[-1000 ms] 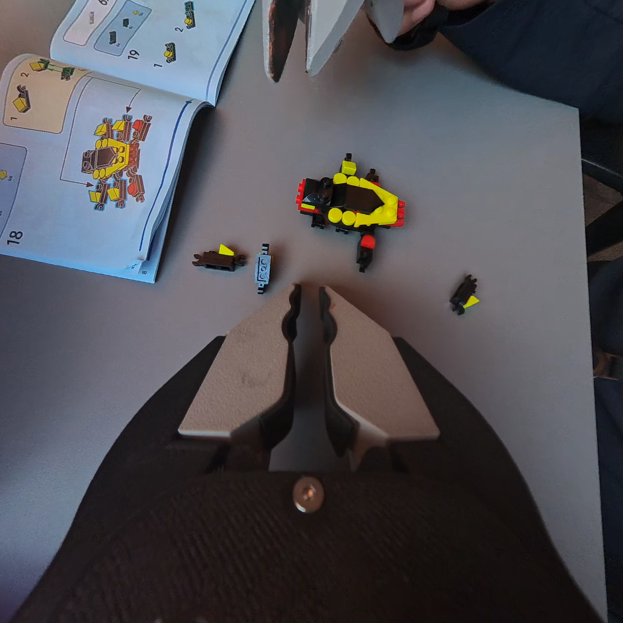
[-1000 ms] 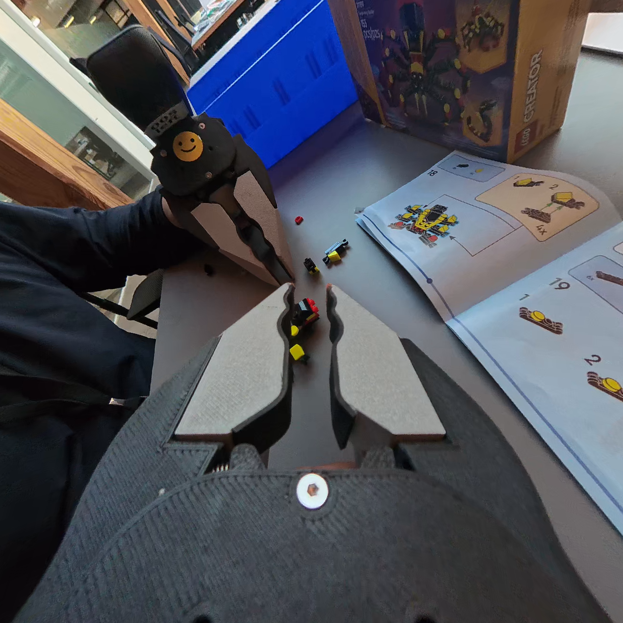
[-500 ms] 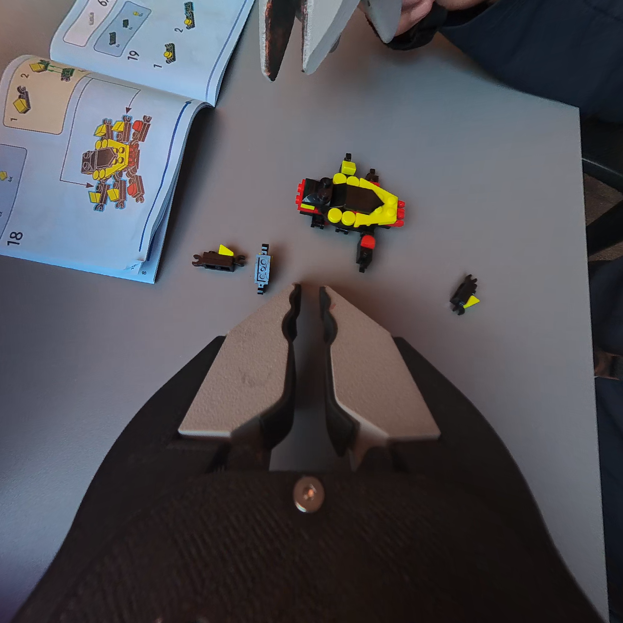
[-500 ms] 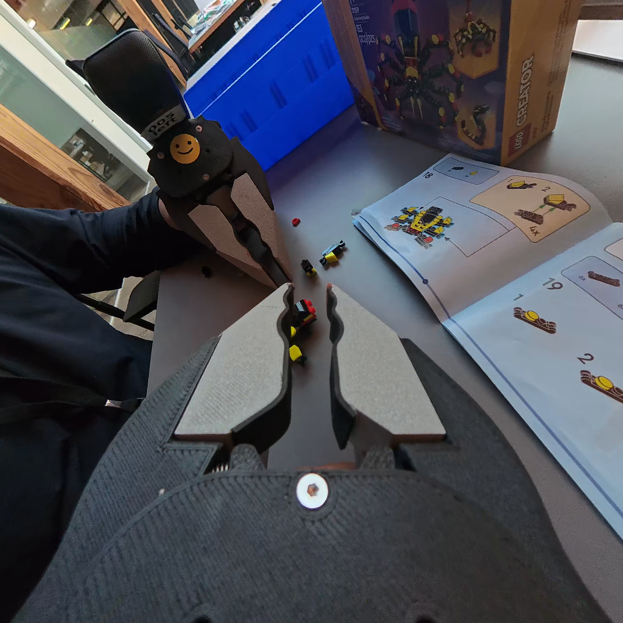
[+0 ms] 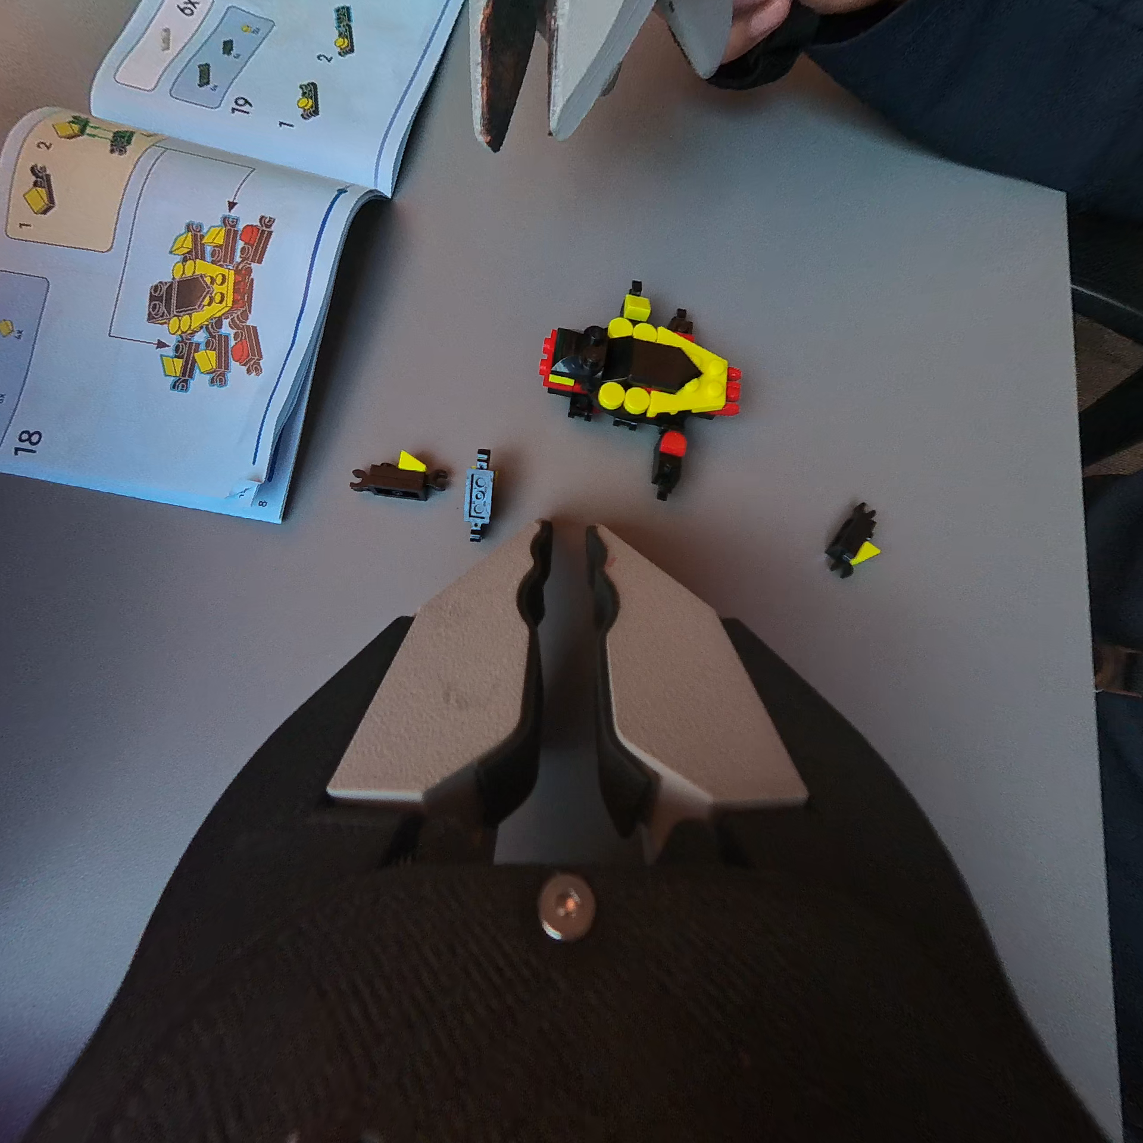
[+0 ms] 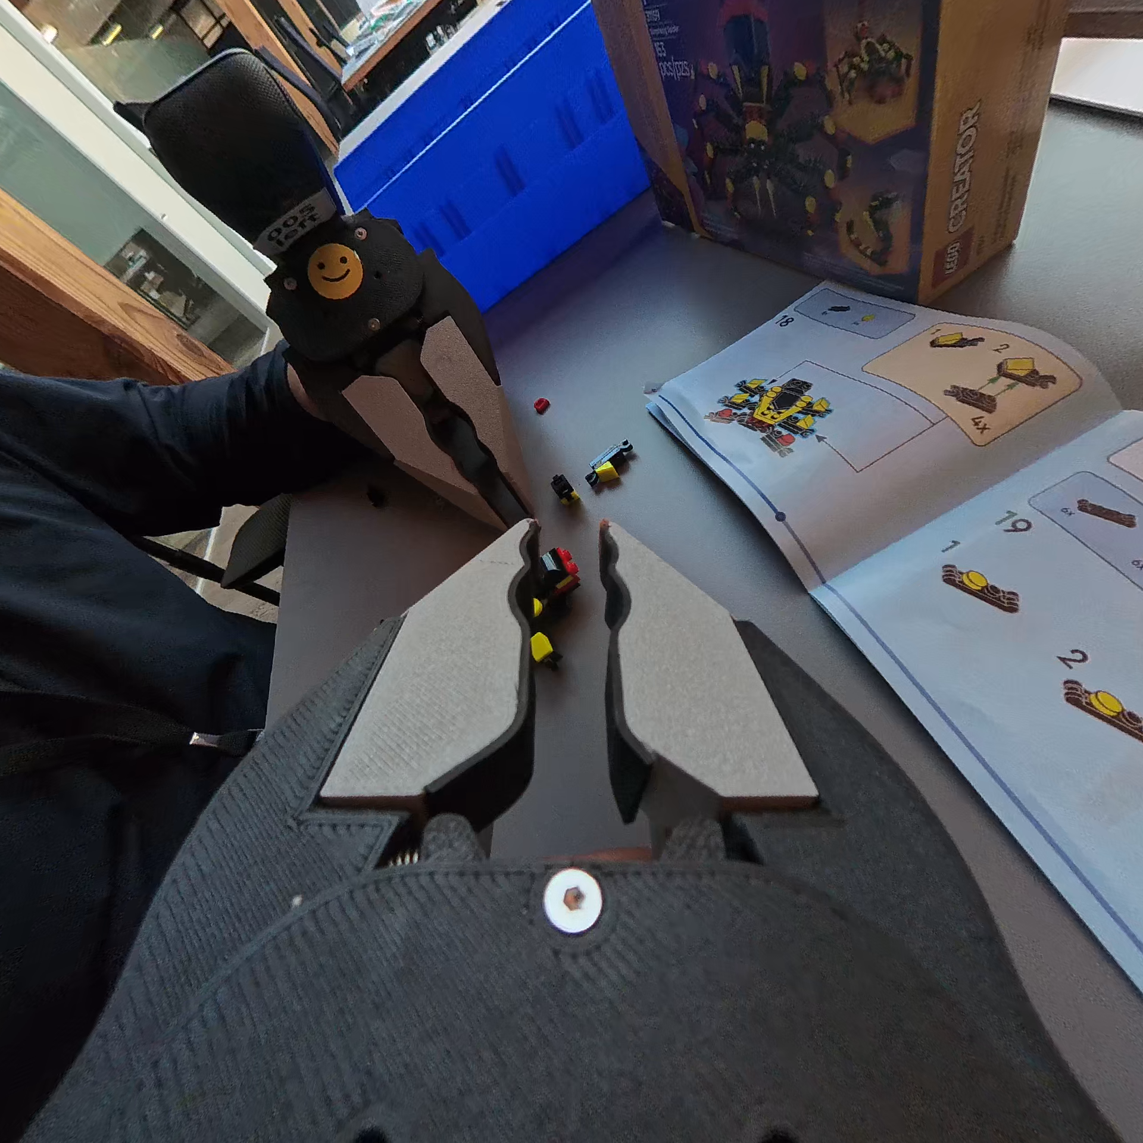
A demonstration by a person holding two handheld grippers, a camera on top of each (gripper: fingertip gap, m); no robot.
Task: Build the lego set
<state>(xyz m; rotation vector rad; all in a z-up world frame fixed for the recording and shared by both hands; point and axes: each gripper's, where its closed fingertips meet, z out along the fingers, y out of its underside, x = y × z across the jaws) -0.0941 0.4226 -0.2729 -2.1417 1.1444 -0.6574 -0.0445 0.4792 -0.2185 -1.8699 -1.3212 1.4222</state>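
On the grey worktop [image 5: 804,247], a partly built spider body [image 5: 643,371] of yellow, black and red bricks lies roughly midway between the two grippers. One red-and-black leg segment [image 5: 667,461] and a small yellow-topped stub [image 5: 636,303] are already clipped to its sides, so the core seems done and the leg stage only just begun.

Three loose sub-assemblies wait nearby: a dark brown clip plate with a yellow slope [image 5: 399,481] close to the corner of the instruction booklet [image 5: 185,371], a grey-faced clip piece [image 5: 479,495] just beside it, and a black piece with a yellow slope [image 5: 852,544] well apart, toward the worktop's edge. In the right wrist view a tiny red piece [image 6: 542,404] also sits farther off, and the set's box [image 6: 866,154] stands behind the booklet. The open page pictures the body with several such legs fitted, so by my reading most of the legs, and whatever later pages ask for, remain.

The left gripper [image 5: 564,529] hovers above the worktop just short of the loose pieces, its jaws parted by a narrow gap and holding nothing. The right gripper [image 6: 568,526] is likewise slightly parted and empty, and in its own view the body shows through the gap below, untouched.
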